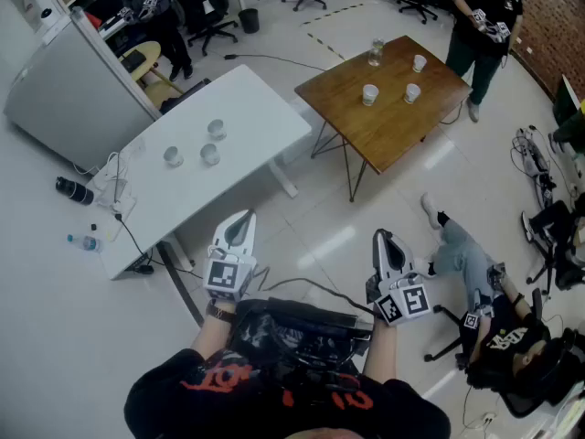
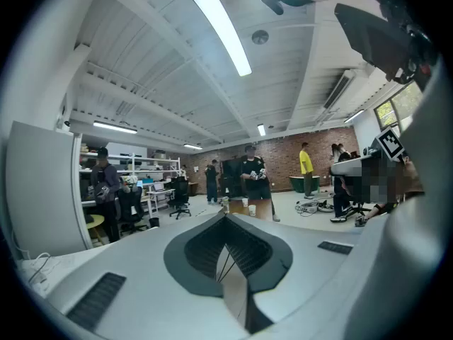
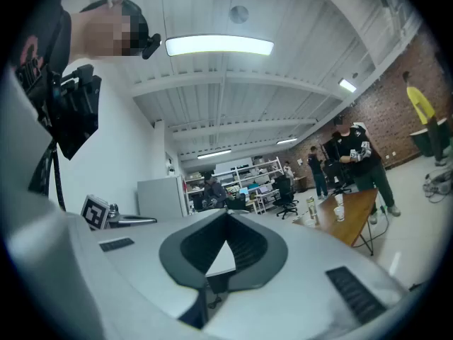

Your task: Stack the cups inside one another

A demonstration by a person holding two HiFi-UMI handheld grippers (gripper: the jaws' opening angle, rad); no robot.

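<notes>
Cups (image 1: 210,154) are sitting apart on the white table (image 1: 265,108) at eleven o'clock, well away from the left hand-held gripper (image 1: 239,222) and the right hand-held gripper (image 1: 385,240), both hanging closed and empty, so stepping closer and opening the jaws is looking wise.

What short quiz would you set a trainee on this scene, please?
1. How many cups stand on the white table?
2. True or false: the right gripper holds a cup.
3. Which is nearer the left gripper: A, the white table, or B, the wooden table?
Key: 1, three; 2, false, its jaws are shut on nothing; 3, A.
</notes>
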